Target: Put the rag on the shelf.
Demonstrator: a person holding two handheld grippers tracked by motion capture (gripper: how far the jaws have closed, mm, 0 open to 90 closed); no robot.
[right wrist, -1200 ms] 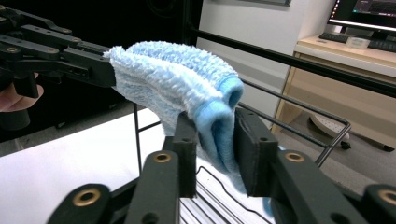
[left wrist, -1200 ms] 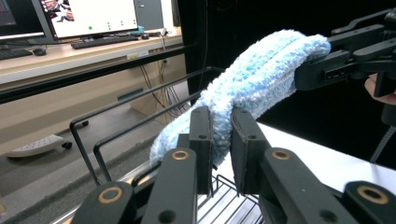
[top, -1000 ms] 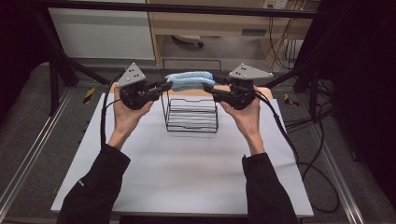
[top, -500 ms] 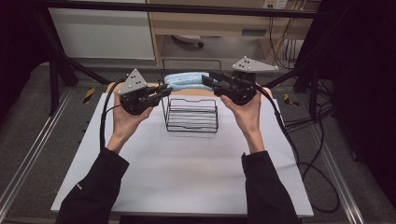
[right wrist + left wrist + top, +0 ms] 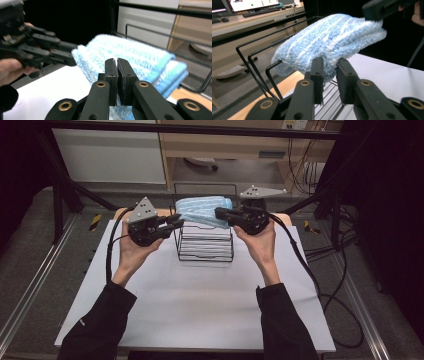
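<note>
Change: right claw (image 5: 218, 212) has just clamped shut on towel (image 5: 202, 210); left claw (image 5: 179, 222) jaws have just parted slightly.
Around: wire rack (image 5: 205, 251) beneath, on worktop (image 5: 200, 305).

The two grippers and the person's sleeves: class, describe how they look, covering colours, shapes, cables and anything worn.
Both the left gripper and the right gripper are black, with two flat jaws on arms joined by brass-coloured rivets. Each carries a grey three-cornered plate dotted with small holes on top. A black cable trails from each. The person wears long black sleeves down to the wrists.
</note>
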